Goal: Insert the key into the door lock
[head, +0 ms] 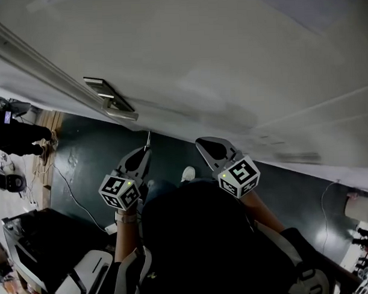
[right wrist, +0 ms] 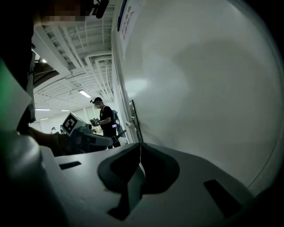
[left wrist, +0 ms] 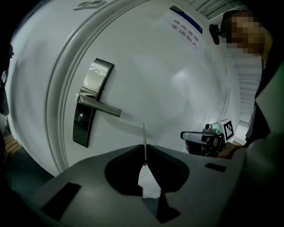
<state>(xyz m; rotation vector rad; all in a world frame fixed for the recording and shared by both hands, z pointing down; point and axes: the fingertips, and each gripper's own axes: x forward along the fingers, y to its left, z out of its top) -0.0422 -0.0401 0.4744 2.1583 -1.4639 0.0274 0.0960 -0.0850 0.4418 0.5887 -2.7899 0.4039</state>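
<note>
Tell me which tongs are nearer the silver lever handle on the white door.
Left. The left tongs, shut on a thin metal key, sit just right of the silver lever handle; the right tongs, shut on nothing, are farther right.

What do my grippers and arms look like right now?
The left gripper and right gripper have grey jaws tapering to a point. Each carries a white cube with black square markers and a green light. Forearms are bare; the top is dark.

The white door is smooth and faintly glossy; its handle, lock plate and the key are shiny metal.
</note>
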